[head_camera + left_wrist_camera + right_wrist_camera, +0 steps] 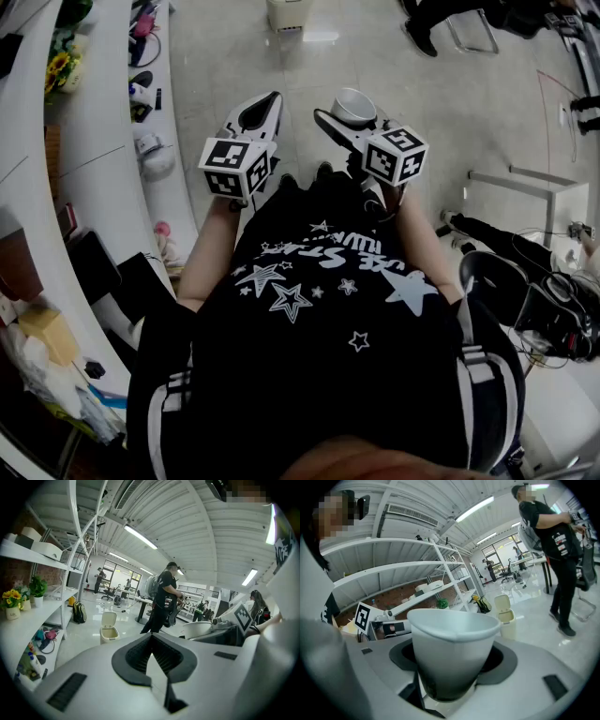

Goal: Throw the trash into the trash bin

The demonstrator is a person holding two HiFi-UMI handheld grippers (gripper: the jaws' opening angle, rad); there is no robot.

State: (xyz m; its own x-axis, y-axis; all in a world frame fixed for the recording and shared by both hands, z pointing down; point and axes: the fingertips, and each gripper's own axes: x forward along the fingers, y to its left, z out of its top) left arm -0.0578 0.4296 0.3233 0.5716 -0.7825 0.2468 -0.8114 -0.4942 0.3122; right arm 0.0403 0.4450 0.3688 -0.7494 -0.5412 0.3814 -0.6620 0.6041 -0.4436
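A white paper cup (354,105) stands upright between the jaws of my right gripper (352,122), which is shut on it. In the right gripper view the cup (452,644) fills the middle and hides that gripper's (454,672) fingertips. My left gripper (255,117) is held level beside it, jaws together with nothing in them. In the left gripper view its (152,656) dark ribbed pads meet. The small cream trash bin (287,14) stands on the floor ahead with its lid up; it also shows as the bin (108,628) and the bin (506,616).
White curved shelving (103,141) with flowers and small items runs along my left. A person in black (164,599) stands on the shiny floor beyond the bin, near desks and chairs. A black chair (506,281) is at my right.
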